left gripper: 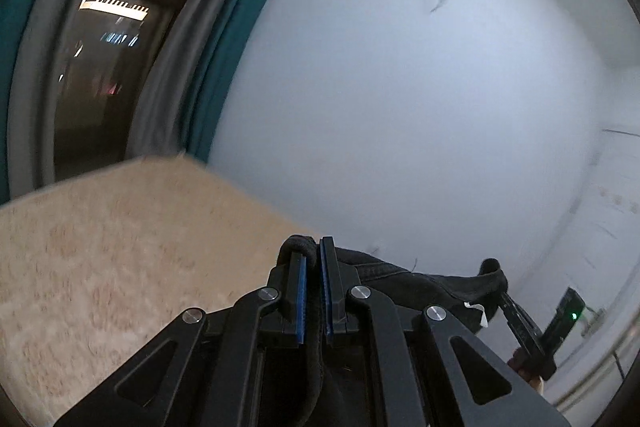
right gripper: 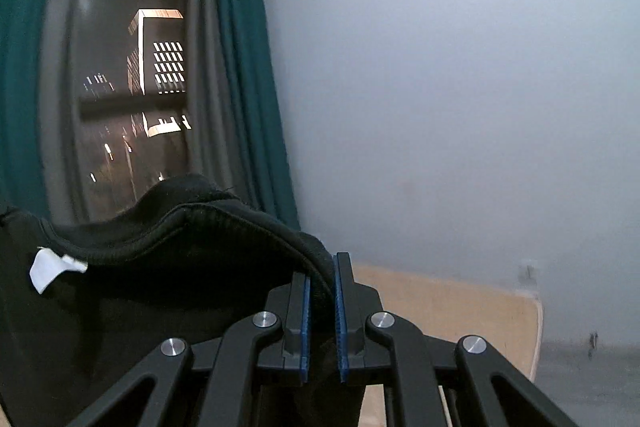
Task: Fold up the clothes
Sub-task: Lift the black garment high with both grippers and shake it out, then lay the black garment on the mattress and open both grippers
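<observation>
While it hangs clear of any surface, the black garment (right gripper: pixel 168 291) is stretched by its ribbed hem between two hand-held grippers, in front of a pale wall.

Item 1: black garment. Dark knit cloth with a thick ribbed edge; a white label (right gripper: pixel 50 269) is sewn inside, just below that edge. Its lower part drops out of sight beneath the tools.

Item 2: left gripper (left gripper: pixel 314 291). Blue-padded jaws clenched on a bunched corner of the garment's edge, with cloth looping over the top of one finger.

Item 3: right gripper (right gripper: pixel 322 319). Blue-padded jaws pinched on the opposite end of the same ribbed edge. From the left wrist view it appears at the far end of the garment, with a green indicator light (left gripper: pixel 575 315) on its body and a bit of the person's hand below it.

Item 4: beige patterned surface (left gripper: pixel 120 259), below and left of the garment; blurred, so I cannot tell whether it is a rug or a bedcover.

Item 5: light wooden tabletop (right gripper: pixel 460 311), below and right of the garment, against the wall (right gripper: pixel 460 107).

Item 6: night window (right gripper: pixel 136 87), behind the garment, showing lit buildings, flanked by teal curtains (right gripper: pixel 244 67).
</observation>
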Demonstrator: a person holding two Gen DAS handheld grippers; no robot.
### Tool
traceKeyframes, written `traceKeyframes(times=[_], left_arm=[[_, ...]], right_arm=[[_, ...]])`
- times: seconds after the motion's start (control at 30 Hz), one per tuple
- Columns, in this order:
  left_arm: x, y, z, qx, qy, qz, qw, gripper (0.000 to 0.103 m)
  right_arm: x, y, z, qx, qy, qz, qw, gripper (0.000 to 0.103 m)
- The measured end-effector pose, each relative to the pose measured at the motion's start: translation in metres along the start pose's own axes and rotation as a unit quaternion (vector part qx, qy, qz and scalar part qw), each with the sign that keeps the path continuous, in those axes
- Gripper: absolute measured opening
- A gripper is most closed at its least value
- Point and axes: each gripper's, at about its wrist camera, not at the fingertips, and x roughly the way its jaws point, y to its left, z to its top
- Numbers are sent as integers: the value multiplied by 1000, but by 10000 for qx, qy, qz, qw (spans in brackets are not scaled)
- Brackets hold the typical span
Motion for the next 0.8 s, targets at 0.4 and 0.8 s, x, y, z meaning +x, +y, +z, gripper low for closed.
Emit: traceKeyframes(times=[0.4, 0.8], left_arm=[[262, 19, -24, -237, 39, 1515, 9882, 5], [449, 122, -185, -1763, 3556, 1638, 9031, 22]], right_arm=[[214, -46, -58, 222, 1169, -477, 9918, 8], [219, -133, -328, 1972, 4026, -195, 8937, 54]])
